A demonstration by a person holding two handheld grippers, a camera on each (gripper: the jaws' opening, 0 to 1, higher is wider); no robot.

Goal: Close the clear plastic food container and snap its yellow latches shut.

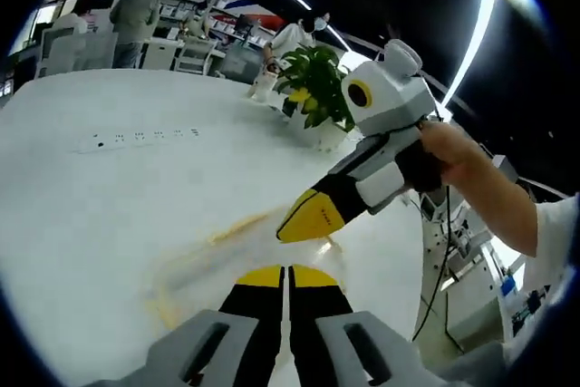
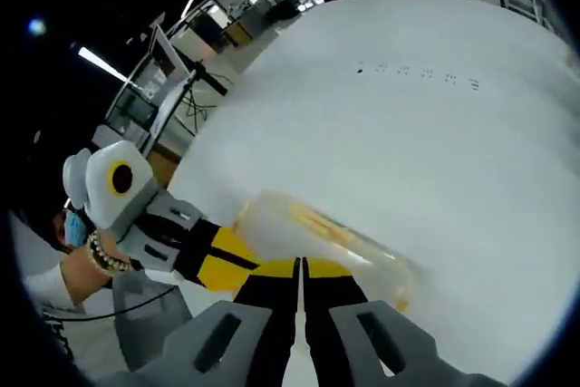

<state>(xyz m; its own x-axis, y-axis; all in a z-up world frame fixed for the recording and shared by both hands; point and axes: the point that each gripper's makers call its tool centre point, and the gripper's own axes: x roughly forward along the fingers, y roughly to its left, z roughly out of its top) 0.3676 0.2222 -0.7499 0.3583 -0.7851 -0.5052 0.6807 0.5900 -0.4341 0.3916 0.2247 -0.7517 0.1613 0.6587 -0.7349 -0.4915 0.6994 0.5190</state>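
The clear plastic container (image 1: 213,256) lies blurred on the white table, with yellow latch streaks along its edges. My left gripper (image 1: 287,271) is shut just in front of it, with nothing between its yellow tips. My right gripper (image 1: 292,229), held by a hand, comes in from the right, and its shut yellow tip rests at the container's far side. In the right gripper view the container (image 2: 331,235) lies just beyond my shut right gripper (image 2: 299,266). My left gripper (image 2: 227,265) presses in from the left against the container's near end.
The white table (image 1: 109,197) stretches wide around the container. A power strip (image 1: 136,138) lies flat farther out. A potted green plant (image 1: 317,88) stands at the table's far edge. Several people and desks are in the background. A cable (image 1: 433,260) hangs off the table's right side.
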